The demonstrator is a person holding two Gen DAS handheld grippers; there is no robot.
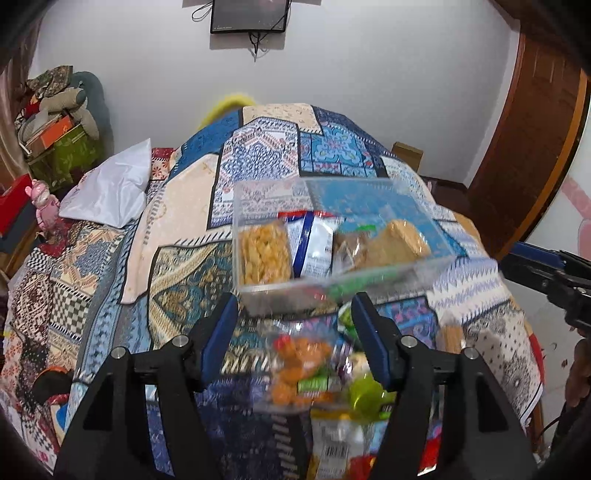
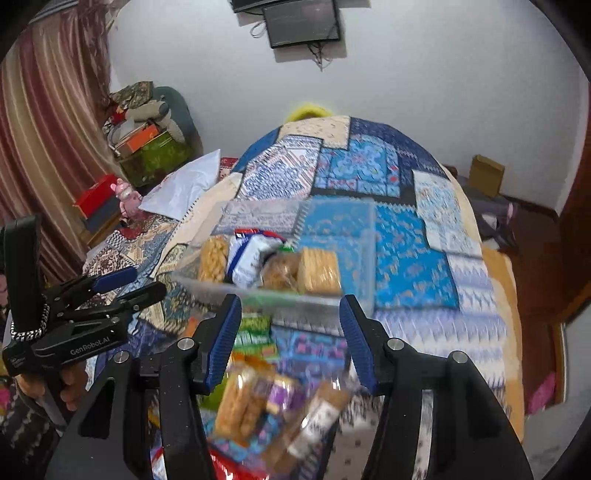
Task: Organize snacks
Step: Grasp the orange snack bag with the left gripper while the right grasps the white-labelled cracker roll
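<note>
2 hand-held grippers [image 1: 295,339] [image 2: 290,339], seemingly open

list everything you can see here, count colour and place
clear plastic bin: one, transparent, on the bedspread ahead of both grippers
snack packs in the bin: about four, yellow, white-blue, brown, tan, standing side by side
loose snack packs: several, orange, green, purple, blurred, on the bed nearer than the bin
bedspread: one, blue and beige patchwork, covers the bed
pillow: one, white, left side of bed
screen: one, dark, on the far wall
cardboard box: one, brown, on the floor right of the bed
left gripper: black with blue pads, open, empty
right gripper: same, open, empty
</note>
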